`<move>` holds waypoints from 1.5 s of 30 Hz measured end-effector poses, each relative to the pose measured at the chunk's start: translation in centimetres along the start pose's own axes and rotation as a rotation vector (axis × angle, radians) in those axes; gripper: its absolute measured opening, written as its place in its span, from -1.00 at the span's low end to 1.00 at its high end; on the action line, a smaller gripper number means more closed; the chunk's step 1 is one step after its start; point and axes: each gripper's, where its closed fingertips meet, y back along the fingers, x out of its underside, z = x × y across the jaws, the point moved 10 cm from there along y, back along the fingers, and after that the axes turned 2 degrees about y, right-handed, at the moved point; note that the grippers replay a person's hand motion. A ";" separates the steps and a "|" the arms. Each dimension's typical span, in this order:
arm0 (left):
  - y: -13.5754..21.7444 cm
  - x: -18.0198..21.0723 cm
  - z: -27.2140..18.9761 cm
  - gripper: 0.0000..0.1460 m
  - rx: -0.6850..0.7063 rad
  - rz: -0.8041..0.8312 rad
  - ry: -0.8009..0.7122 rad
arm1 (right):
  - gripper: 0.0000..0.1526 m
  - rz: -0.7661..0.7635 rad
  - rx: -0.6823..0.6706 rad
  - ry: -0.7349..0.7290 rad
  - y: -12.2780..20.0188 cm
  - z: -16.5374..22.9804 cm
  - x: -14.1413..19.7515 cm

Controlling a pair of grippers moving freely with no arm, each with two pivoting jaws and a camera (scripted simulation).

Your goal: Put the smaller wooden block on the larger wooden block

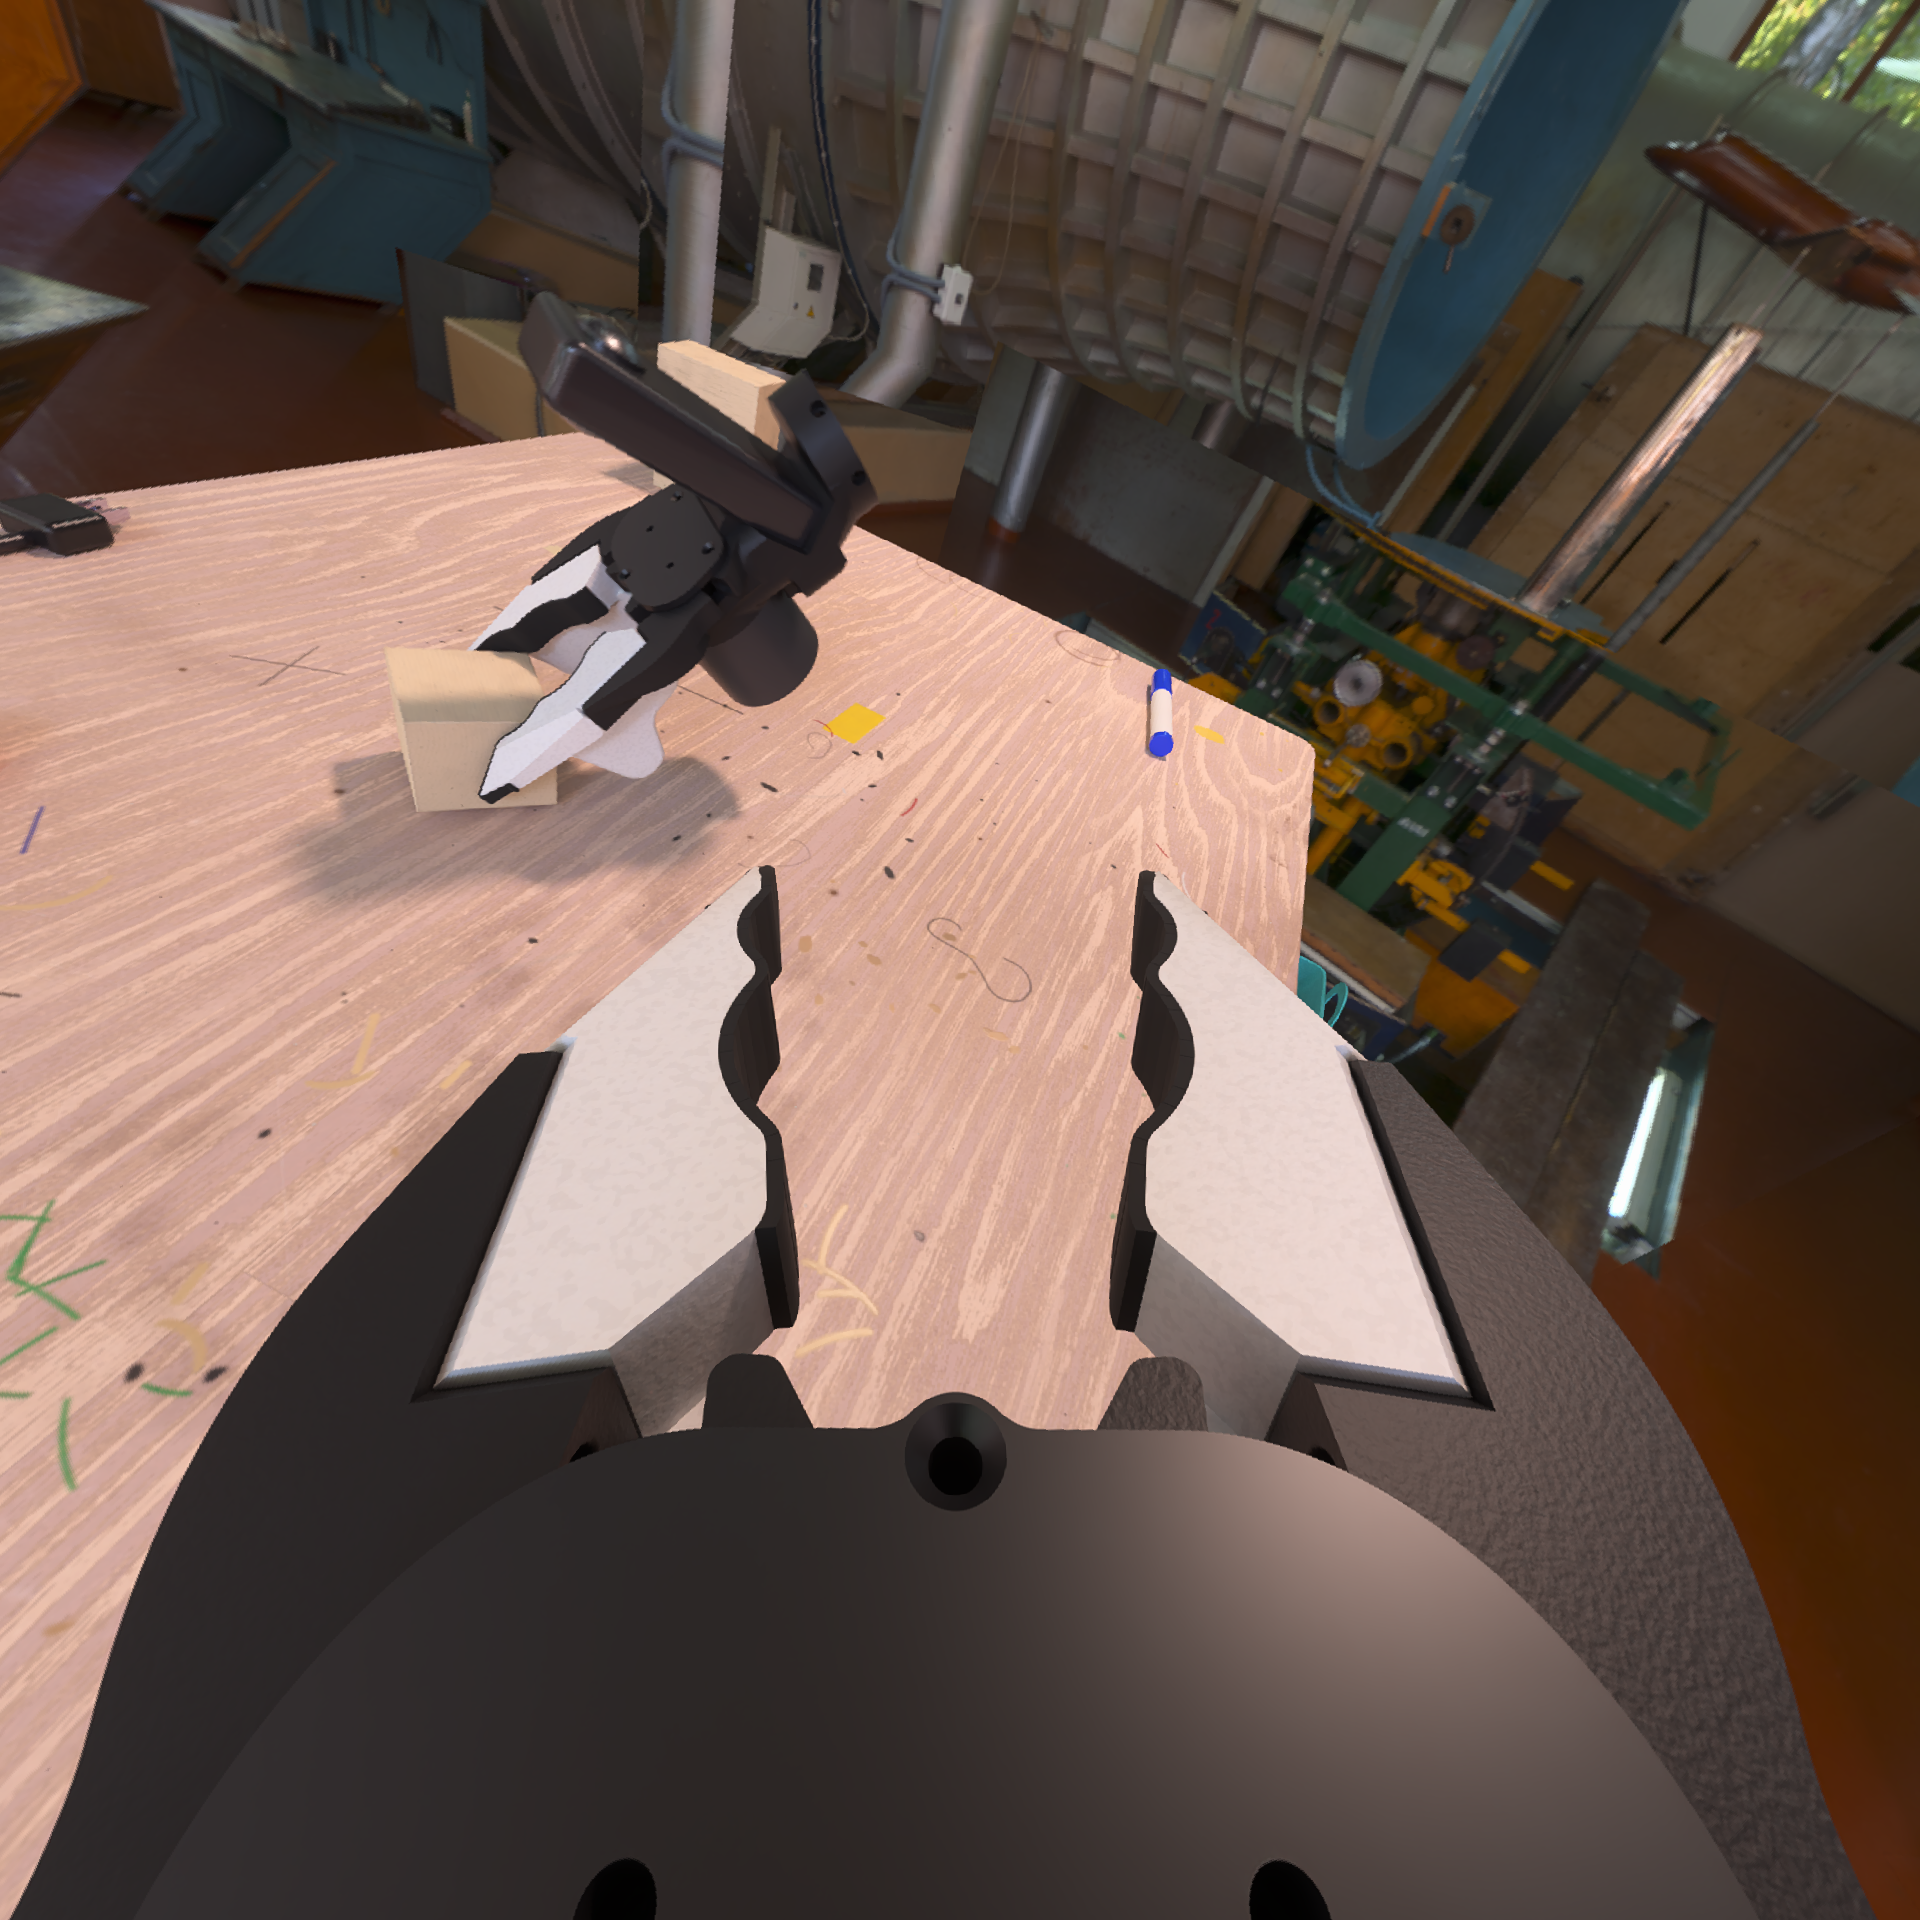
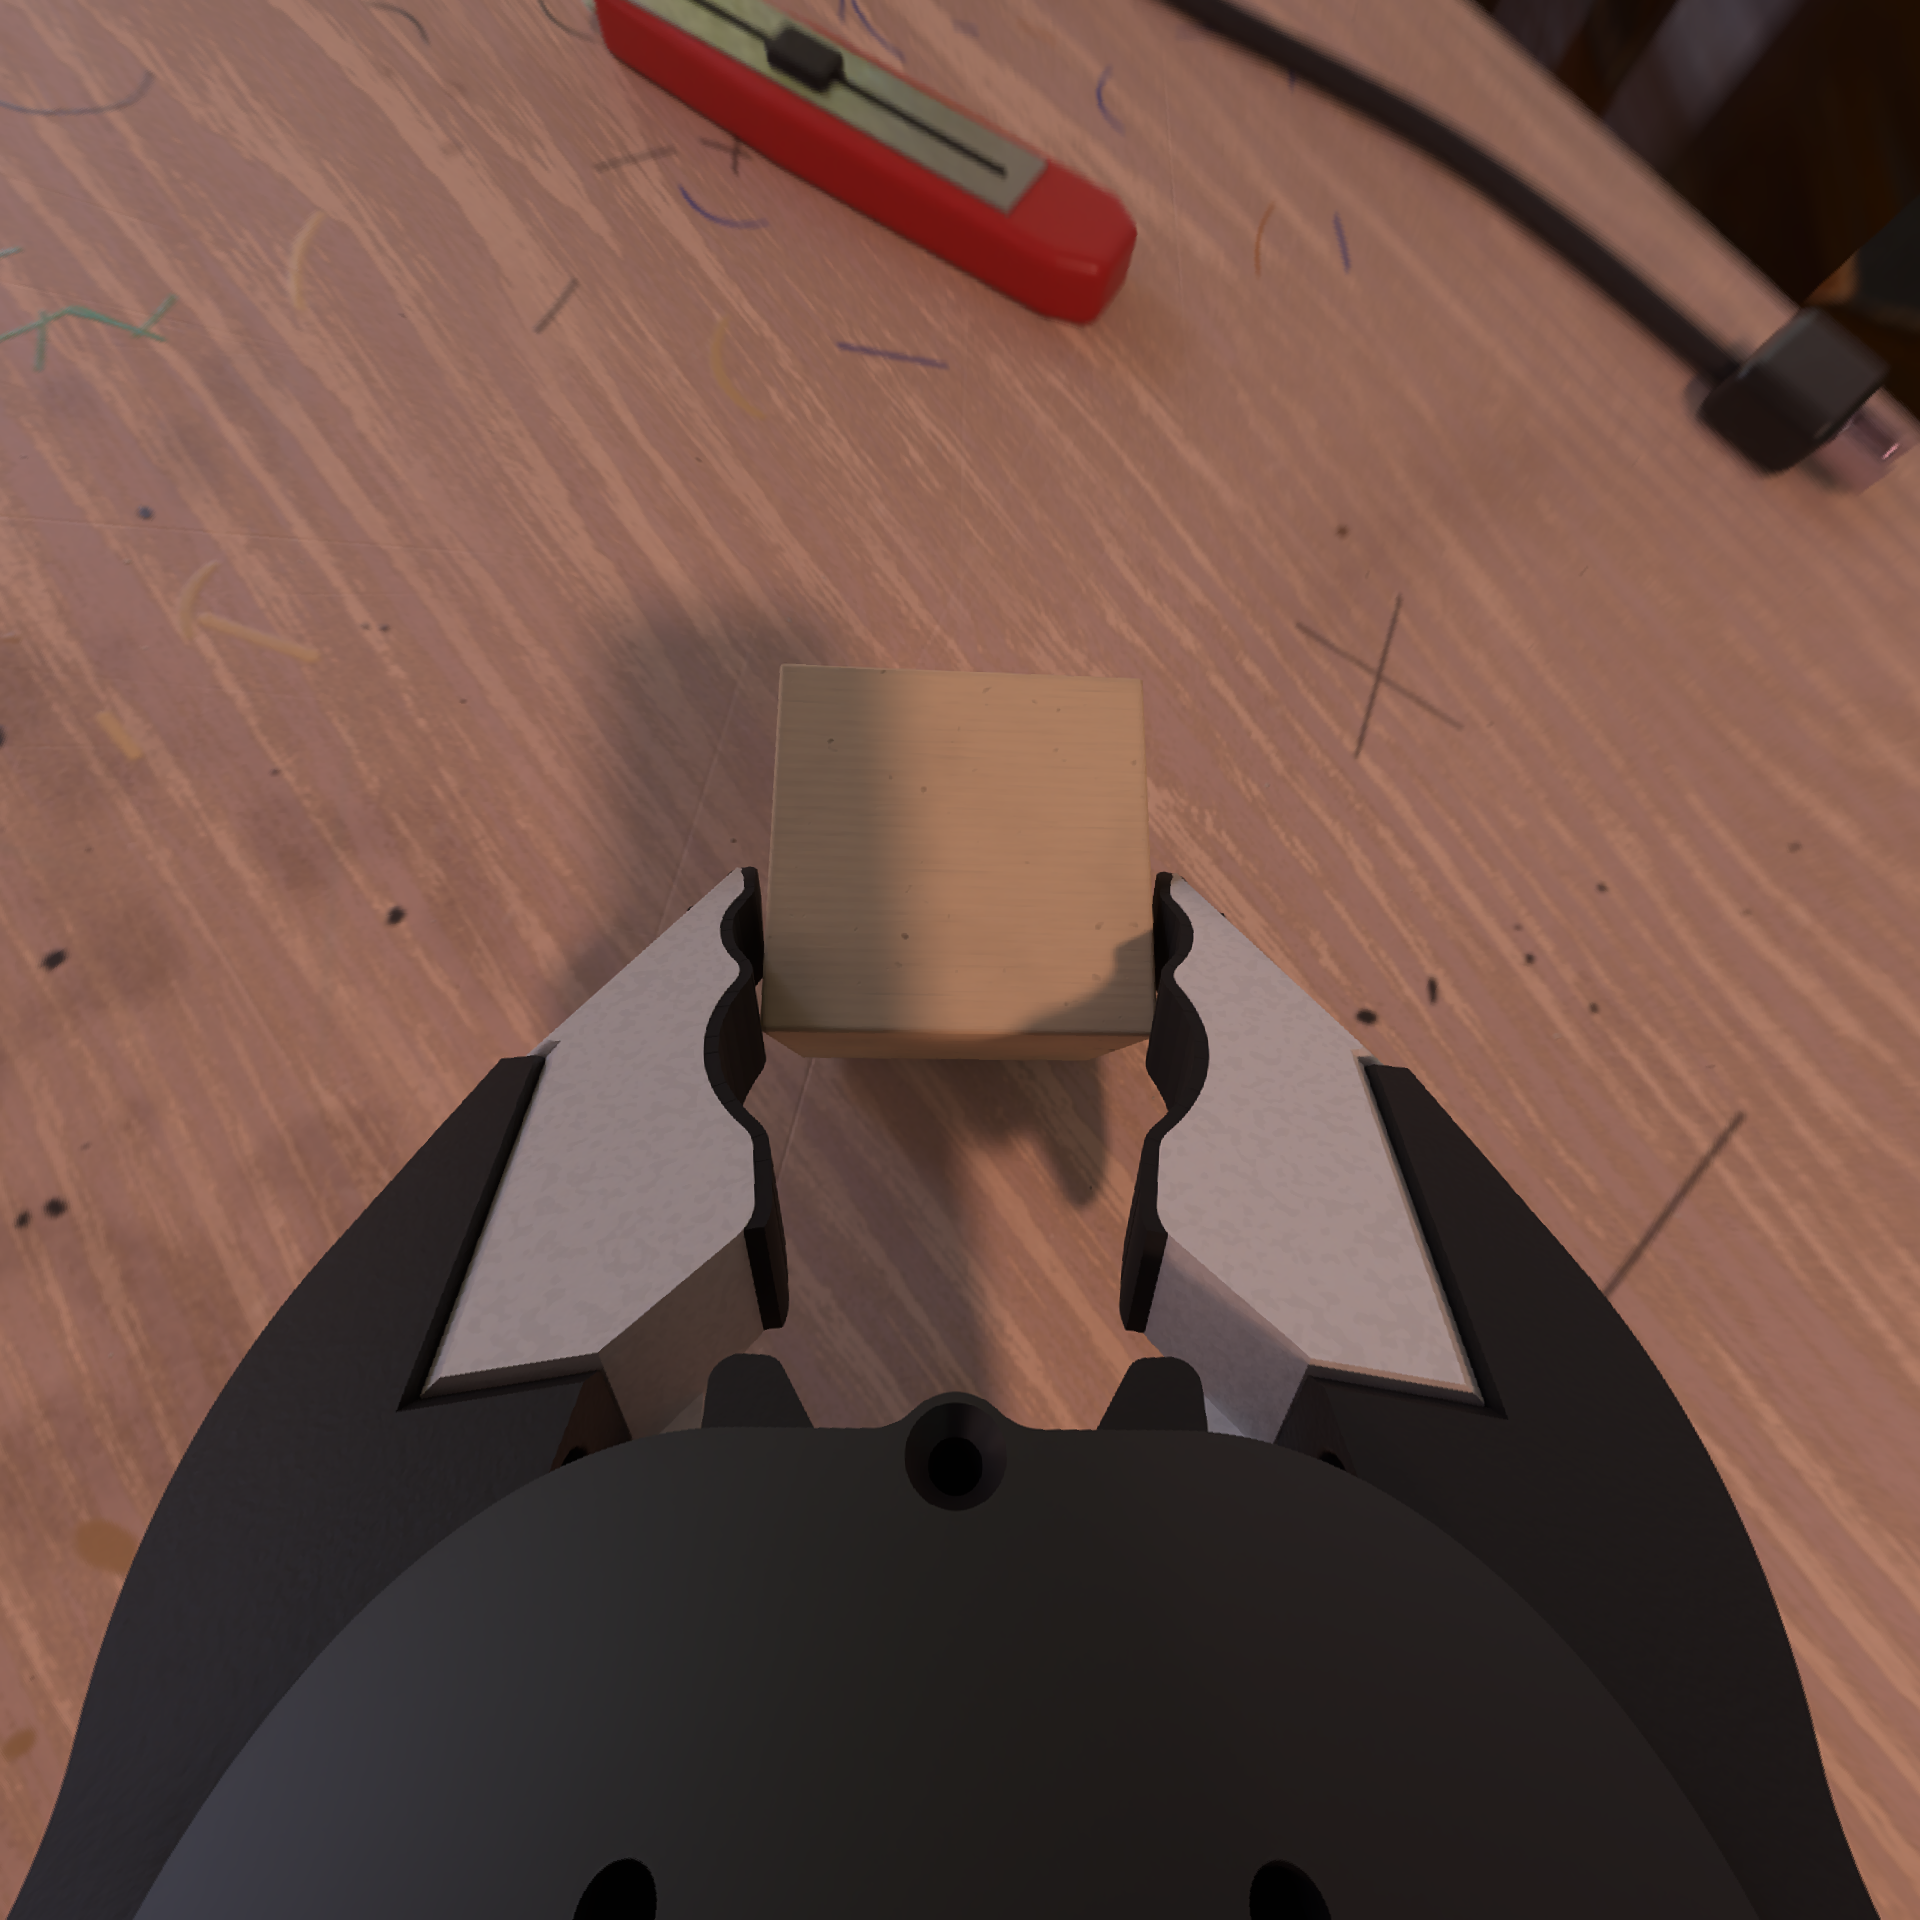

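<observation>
A tan wooden block [image 2: 951, 862] stands on the wooden table [image 2: 1455, 935]. My right gripper [image 2: 954, 894] is open, with one fingertip on each side of the block's near half, close to or just touching its sides. The left wrist view shows the same block [image 1: 457, 717] with the right gripper [image 1: 494, 717] tilted down over it. A second, paler wooden block [image 1: 717, 382] shows at the table's far edge, partly hidden behind the right gripper's body. My left gripper [image 1: 954, 883] is open and empty above the table, well to the right of both.
A red utility knife [image 2: 873, 156] lies beyond the block. A black cable with a plug [image 2: 1787, 405] lies at the far right. A blue and white marker [image 1: 1161, 715] and a yellow scrap [image 1: 854, 722] lie near the table's edge [image 1: 1307, 883].
</observation>
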 end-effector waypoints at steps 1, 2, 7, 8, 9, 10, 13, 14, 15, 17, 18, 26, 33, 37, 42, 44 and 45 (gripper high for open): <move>0.0 0.0 0.0 -0.06 0.000 0.002 -0.002 | -0.02 -0.020 0.014 0.023 0.5 0.3 -0.1; -0.1 -0.1 0.0 -0.06 0.000 0.004 -0.004 | -0.02 -0.039 0.029 0.049 1.2 0.7 -0.2; -0.7 0.3 0.3 -0.06 0.032 0.023 0.017 | -0.02 -0.128 0.056 0.085 8.2 3.5 0.7; -0.9 0.4 0.4 -0.06 0.046 0.028 0.029 | -0.02 -0.141 0.075 0.088 10.2 3.8 1.1; -1.1 0.6 0.5 -0.06 0.061 0.035 0.043 | -0.02 -0.151 0.110 0.094 12.3 3.9 1.6; -1.3 0.7 0.6 -0.06 0.076 0.042 0.057 | -0.02 -0.155 0.153 0.098 14.7 3.7 2.1; -1.9 0.7 0.9 -0.06 0.107 0.045 0.085 | -0.03 -0.181 0.290 0.034 22.4 0.2 3.3; -2.1 0.6 1.0 -0.06 0.111 0.040 0.088 | -0.03 -0.198 0.350 -0.005 24.7 -2.0 3.7; -2.3 0.5 1.0 -0.06 0.113 0.036 0.089 | -0.03 -0.211 0.414 -0.048 26.7 -4.9 4.1; -2.8 0.2 1.2 -0.05 0.103 0.033 0.082 | -0.03 -0.210 0.510 -0.167 29.2 -11.7 5.1; -3.0 0.0 1.3 -0.05 0.094 0.036 0.077 | -0.03 -0.209 0.535 -0.234 29.8 -15.3 5.8; -4.4 -1.3 1.2 -0.05 0.032 0.071 0.103 | -0.03 -0.253 0.539 -0.633 26.1 -32.8 11.2; -4.9 -2.4 1.7 -0.05 -0.006 0.070 0.110 | -0.03 -0.138 0.547 -0.585 22.7 -35.9 12.9; -5.4 -2.6 1.9 -0.05 0.000 0.061 0.119 | -0.03 -0.141 0.536 -0.585 22.0 -36.4 13.2; -6.0 -2.6 1.7 -0.05 0.010 0.079 0.113 | -0.03 -0.113 0.534 -0.580 21.8 -36.5 13.4; -6.1 -2.7 1.6 -0.05 0.011 0.084 0.107 | -0.03 -0.119 0.538 -0.578 21.8 -36.4 13.5; -6.1 -2.7 1.6 -0.05 0.011 0.084 0.105 | -0.03 -0.116 0.535 -0.584 21.8 -36.4 13.6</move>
